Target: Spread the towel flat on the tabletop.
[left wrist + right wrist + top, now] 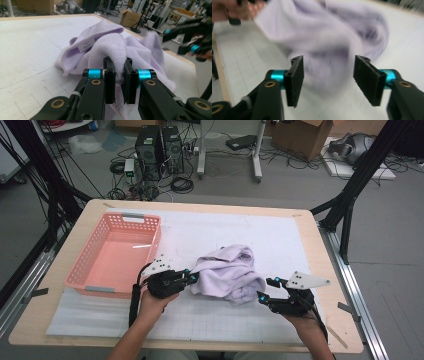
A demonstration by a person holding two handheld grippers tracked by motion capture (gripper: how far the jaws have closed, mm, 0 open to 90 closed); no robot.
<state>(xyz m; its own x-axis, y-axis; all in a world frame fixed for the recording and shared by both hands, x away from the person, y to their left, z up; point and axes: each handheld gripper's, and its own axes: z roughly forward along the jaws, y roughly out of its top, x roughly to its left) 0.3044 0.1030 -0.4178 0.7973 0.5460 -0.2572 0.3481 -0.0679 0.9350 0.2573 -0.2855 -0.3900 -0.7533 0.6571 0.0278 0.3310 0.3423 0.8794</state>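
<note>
A crumpled lilac towel (228,279) lies bunched on the white gridded mat (280,240) near the middle of the bench (90,212), just to the right of a pink slotted basket (82,265), which holds nothing. The left gripper (192,278) has its fingers (110,82) clamped narrowly on a raised fold at the towel's left edge; the left gripper view shows the cloth pinched between the two pads, with a small white label (86,45) on a flap beyond. The right gripper (266,290) sits just beside the towel's right edge, its fingers (295,75) spread wide with nothing between them; in the right gripper view the towel beyond is blurred, so whether a pad brushes the cloth cannot be told.

Progress, judged from this arrangement: one hold on the cloth is secured and a second is not yet made. The towel is neither spread nor folded, and it has not gone into the basket. Whatever the intended end, most of the work appears to lie ahead, beginning with a grip by the right gripper on the near right edge.
</note>
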